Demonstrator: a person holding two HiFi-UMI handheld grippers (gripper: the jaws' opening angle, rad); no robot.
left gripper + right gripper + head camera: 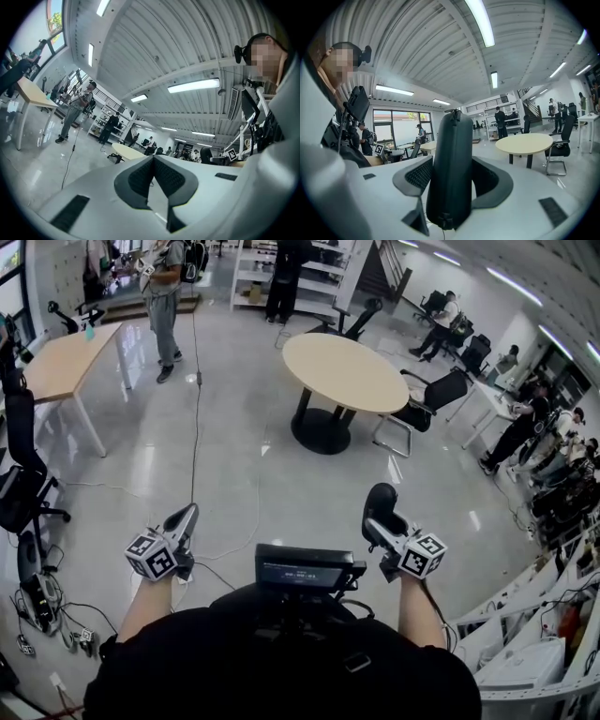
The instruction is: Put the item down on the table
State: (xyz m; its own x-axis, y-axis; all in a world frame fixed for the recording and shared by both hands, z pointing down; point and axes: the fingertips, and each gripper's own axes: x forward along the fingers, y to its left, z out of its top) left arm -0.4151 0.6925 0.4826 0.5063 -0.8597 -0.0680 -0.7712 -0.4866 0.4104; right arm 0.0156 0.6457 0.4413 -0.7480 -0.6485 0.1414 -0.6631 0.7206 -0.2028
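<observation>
My right gripper (381,521) is shut on a black zippered case (382,499), held upright at waist height over the floor. In the right gripper view the case (450,168) stands on end between the two dark pads (418,174), filling the gap of the right gripper (452,180). My left gripper (186,517) hangs at the same height to the left, shut with nothing in it; in its own view the left gripper (153,161) has its pads meeting at the tips. A round beige table (344,371) stands ahead, a few steps away, and shows as the round table (525,140) to the right of the case.
A rectangular wooden table (66,357) stands at the far left with a black chair (23,474) near it. Office chairs (427,399) sit by the round table. A cable (195,427) runs across the glossy floor. People (164,296) stand at the back. White desks (534,652) line the right.
</observation>
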